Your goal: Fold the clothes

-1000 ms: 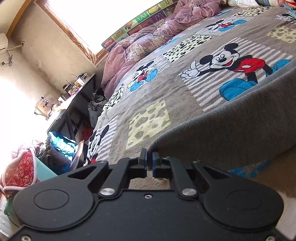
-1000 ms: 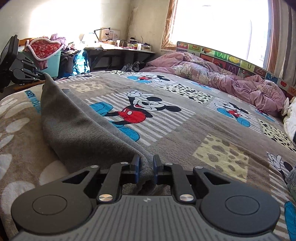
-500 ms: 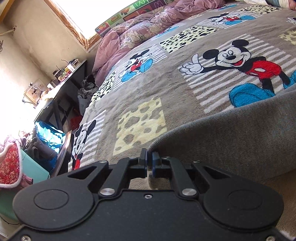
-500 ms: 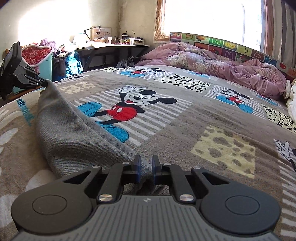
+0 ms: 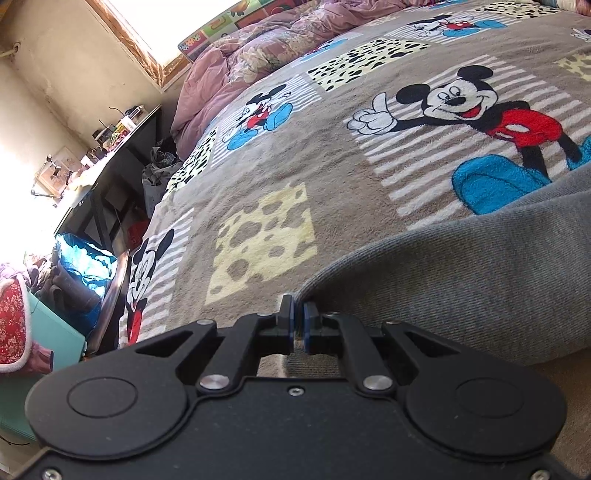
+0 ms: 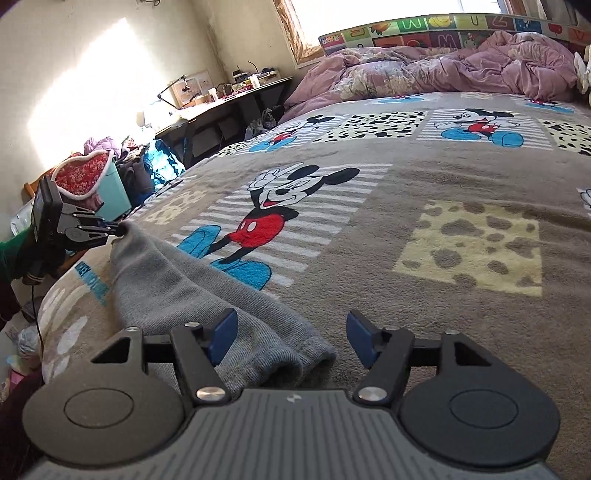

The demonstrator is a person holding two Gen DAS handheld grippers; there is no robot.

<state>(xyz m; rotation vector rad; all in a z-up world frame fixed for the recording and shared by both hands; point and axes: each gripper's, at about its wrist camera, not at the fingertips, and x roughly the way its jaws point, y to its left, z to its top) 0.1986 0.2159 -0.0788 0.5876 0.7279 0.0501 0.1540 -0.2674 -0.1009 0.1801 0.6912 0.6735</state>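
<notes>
A grey knitted garment (image 6: pixel 177 288), folded into a long band, lies on the bed near its foot edge, stretched along that edge over a brown fleece blanket printed with cartoon mice and yellow spotted patches (image 6: pixel 424 206). One end of the band, a ribbed hem, sits slack on the blanket between the blue pads of the right tool (image 6: pixel 291 338); its jaws are opening, well apart, and the pads no longer press on the cloth. At the other end, the left tool (image 5: pixel 297 320) is pinched tight on a corner of the grey fabric (image 5: pixel 461 280), its pads almost meeting with only the thin edge of cloth caught between them. From the right tool's side the left tool (image 6: pixel 120 230) shows at the far end of the band, close to the corner of the bed, held out on a green sleeve (image 6: pixel 13 254). Up at the head of the bed a crumpled pink quilt (image 6: pixel 461 70) is heaped below a colourful alphabet-patterned board (image 6: pixel 424 27) under the bright window. Beside the bed stands a dark cluttered bench (image 6: pixel 229 99) against the wall, and nearer the foot a turquoise bin draped with red floral cloth (image 6: pixel 88 173).
</notes>
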